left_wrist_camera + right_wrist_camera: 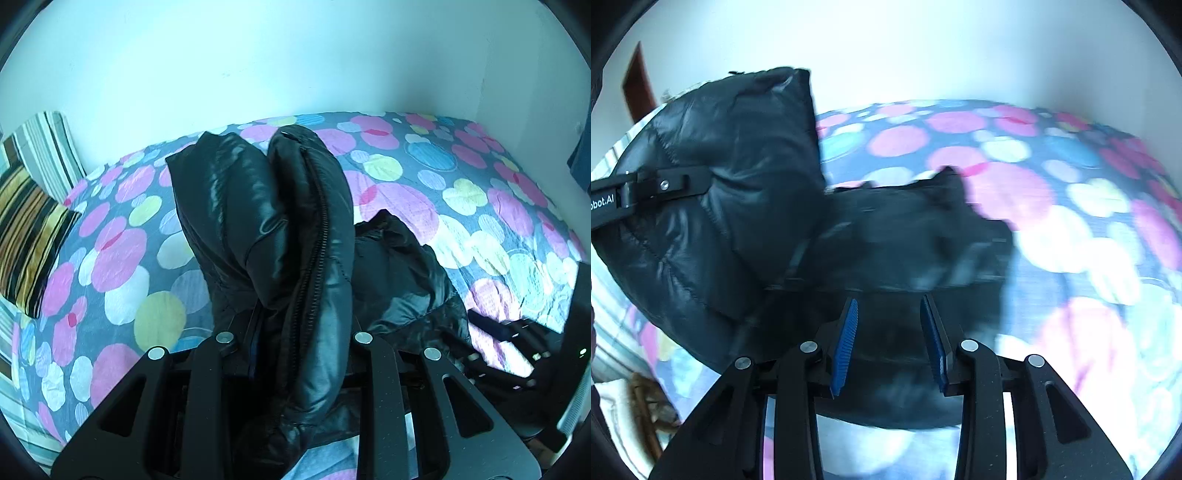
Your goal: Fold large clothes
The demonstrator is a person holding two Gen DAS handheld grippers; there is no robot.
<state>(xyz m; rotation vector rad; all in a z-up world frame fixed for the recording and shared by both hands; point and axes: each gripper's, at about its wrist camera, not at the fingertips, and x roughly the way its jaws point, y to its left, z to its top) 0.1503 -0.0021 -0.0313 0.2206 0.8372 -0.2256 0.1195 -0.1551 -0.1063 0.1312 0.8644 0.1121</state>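
Clearly, a black puffer jacket [303,236] is clamped between the fingers of the left gripper [295,339] and is held raised above the bed sheet [461,192] printed with pink, blue and yellow circles; its zipper [314,229] is seen running along the lifted fold. The rest of the jacket is draped on the sheet to the right. The right gripper [889,339] is seen with its blue pads [846,343] apart and nothing pinched, dark fabric lying beyond them. A striped pillow [29,236] is propped at the far left.
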